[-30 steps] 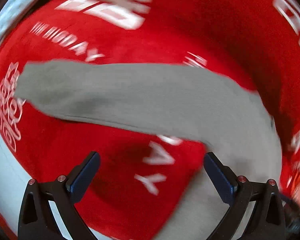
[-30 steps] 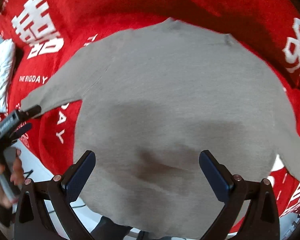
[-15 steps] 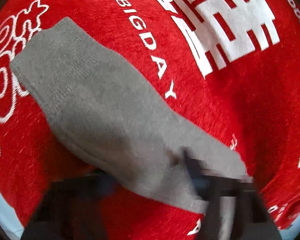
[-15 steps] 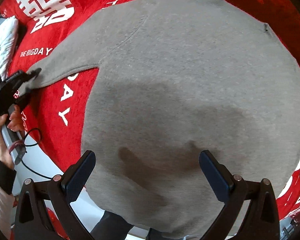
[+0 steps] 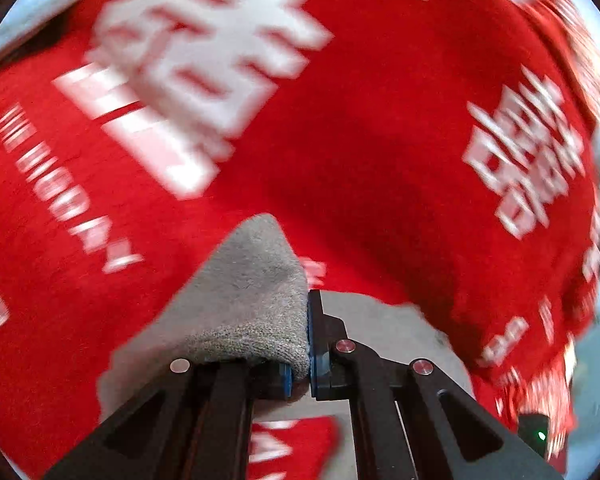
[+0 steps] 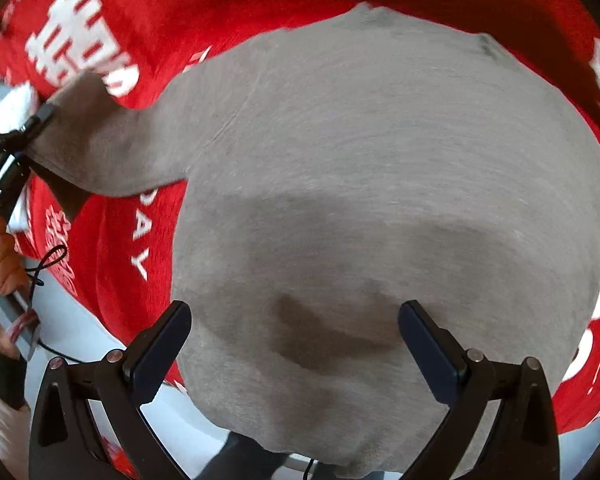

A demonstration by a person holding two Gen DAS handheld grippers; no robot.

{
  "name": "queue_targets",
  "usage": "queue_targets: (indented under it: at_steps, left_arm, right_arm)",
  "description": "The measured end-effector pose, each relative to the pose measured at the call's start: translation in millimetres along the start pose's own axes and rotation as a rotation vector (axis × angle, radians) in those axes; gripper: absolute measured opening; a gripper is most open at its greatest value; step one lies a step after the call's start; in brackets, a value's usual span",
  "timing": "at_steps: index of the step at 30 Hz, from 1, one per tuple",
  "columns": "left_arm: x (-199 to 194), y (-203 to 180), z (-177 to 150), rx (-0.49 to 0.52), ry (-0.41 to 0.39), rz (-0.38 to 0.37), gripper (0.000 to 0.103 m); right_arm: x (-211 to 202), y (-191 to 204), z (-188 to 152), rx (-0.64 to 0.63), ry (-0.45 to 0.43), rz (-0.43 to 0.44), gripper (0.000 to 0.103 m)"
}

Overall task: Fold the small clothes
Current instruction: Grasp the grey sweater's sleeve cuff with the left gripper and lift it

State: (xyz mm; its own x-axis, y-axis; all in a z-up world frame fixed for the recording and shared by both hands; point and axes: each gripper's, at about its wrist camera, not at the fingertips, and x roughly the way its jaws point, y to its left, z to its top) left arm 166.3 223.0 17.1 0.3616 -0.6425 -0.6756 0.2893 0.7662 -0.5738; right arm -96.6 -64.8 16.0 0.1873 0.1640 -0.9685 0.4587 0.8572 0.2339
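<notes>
A small grey sweater (image 6: pixel 380 200) lies flat on a red cloth with white lettering (image 6: pixel 180 8). In the left wrist view my left gripper (image 5: pixel 306 344) is shut on the cuff of the sweater's sleeve (image 5: pixel 256 300), which bunches over the pads and is lifted off the cloth. The right wrist view shows that same left gripper (image 6: pixel 40 116) at the far left, holding the raised sleeve (image 6: pixel 112 148). My right gripper (image 6: pixel 296 344) hangs open above the sweater's lower body, nothing between its fingers.
The red cloth (image 5: pixel 360 160) covers the table; its edge and a pale floor (image 6: pixel 76 340) show at the lower left. A person's hand (image 6: pixel 4 264) holds the left gripper's handle, with a thin cable beside it. A white object (image 6: pixel 16 104) lies at the far left.
My left gripper went from wide open to shut on the sleeve cuff and has raised it off the cloth. The right gripper stays open and has dipped slightly over the sweater.
</notes>
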Motion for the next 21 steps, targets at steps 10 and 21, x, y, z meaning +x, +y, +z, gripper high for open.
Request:
queue_targets:
  at_steps: [10,21]
  left_arm:
    - [105.5,-220.2,-74.0,0.424,0.255,-0.152,0.007]
    - [198.8,-251.3,-182.2,0.623,0.561,0.058,0.058]
  right_arm:
    - [-41.0,-111.8,-23.2,0.275,-0.115,0.022,0.103]
    - [-34.4,-174.3,-40.2,0.384,-0.099,-0.013,0.103]
